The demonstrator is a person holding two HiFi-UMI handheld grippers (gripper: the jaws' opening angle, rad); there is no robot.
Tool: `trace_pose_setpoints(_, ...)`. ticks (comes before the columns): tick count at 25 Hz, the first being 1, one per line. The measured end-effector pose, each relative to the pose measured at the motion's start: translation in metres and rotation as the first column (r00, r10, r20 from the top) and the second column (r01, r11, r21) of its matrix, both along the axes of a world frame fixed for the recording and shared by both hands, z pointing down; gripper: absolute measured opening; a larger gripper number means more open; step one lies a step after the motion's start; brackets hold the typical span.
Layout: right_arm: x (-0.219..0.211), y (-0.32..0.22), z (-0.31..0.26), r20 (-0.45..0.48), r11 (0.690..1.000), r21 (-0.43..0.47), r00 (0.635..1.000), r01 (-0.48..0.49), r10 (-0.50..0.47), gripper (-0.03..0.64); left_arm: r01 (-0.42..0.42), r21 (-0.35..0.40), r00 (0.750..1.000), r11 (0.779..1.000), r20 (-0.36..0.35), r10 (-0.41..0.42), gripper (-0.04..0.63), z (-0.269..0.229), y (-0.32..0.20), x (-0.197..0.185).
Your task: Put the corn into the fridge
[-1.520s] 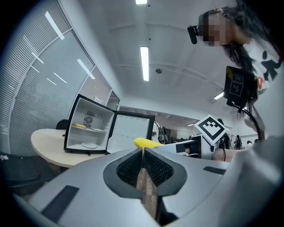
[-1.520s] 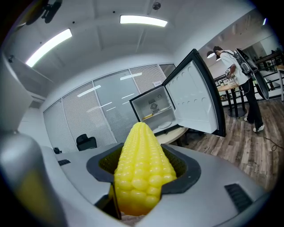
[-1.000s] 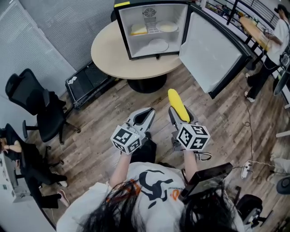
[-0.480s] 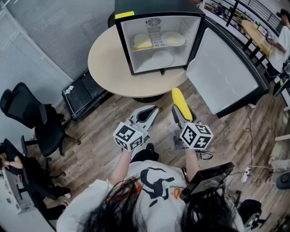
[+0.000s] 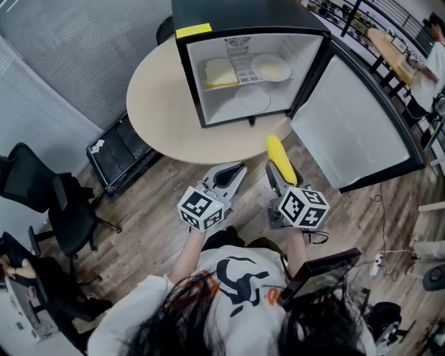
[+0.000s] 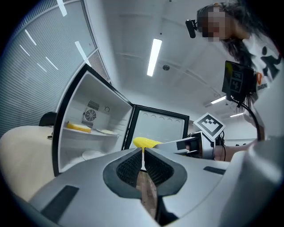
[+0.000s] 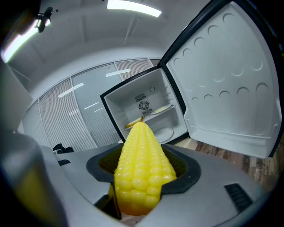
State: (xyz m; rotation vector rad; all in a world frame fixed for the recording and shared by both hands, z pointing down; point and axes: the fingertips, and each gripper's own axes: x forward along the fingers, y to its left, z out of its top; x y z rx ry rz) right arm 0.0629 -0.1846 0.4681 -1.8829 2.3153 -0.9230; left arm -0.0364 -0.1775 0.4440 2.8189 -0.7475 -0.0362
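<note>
The corn, a yellow cob with a ridged kernel surface, was pinched at its thick end by the right gripper, its tapered tip projecting forward past the jaws towards the fridge. It was carried in the air above the wood floor, just short of the round table's edge. Judged from its even, moulded look, the cob was probably light and stiff. The kernel rows should give the pads purchase, but the taper could let it slide forward out of a loose grip, so a hold across the broad lower half, as shown, seemed the safest. The left gripper was carried beside the right one, its jaws pressed together on nothing.

The fridge stood on the table with its door swung wide to the right. Inside, a pale yellow block and a plate occupied the shelf, and a second plate lay on the compartment floor. The corn was not yet inside.
</note>
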Motion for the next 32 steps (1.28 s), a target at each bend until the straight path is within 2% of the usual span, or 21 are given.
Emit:
trace_pose_setpoints(9,-0.002,-0.016,0.014,-0.017,0.999,-0.049,1.000,-0.003,0.002,0.261,-0.009,-0.052,1.000,0.999,-0.004,0.009,0.012,0.017,-0.011,-0.003)
trace_pose_setpoints(14,-0.005,-0.032,0.023,-0.033,0.998,-0.053,0.999,0.015,-0.017,0.261,0.037,-0.042,0.999,0.998,0.001,-0.037,0.012,0.028,-0.028,-0.011)
trace_pose_setpoints(18,-0.002,-0.053,0.029,-0.059,0.999,-0.038,0.998,0.036,-0.038,0.261,0.104,-0.054,0.994,0.993,-0.030,-0.106,0.012,0.027,-0.049,-0.020)
trace_pose_setpoints(21,0.003,-0.071,0.035,-0.056,0.998,-0.046,0.997,0.047,-0.050,0.261,0.123,-0.056,0.991,0.991,-0.039,-0.126,0.012,0.022,-0.063,-0.021)
trace_pose_setpoints(26,0.018,-0.106,0.048,-0.097,0.996,-0.057,0.992,0.070,-0.075,0.261,0.159,-0.038,0.987,0.987,-0.033,-0.160,0.012,0.017,-0.088,-0.017)
trace_pose_setpoints(32,0.035,-0.151,0.075,-0.162,0.990,-0.075,0.978,0.117,-0.128,0.261,0.187,-0.081,0.981,0.979,-0.032,-0.190,0.012,0.029,-0.116,-0.002)
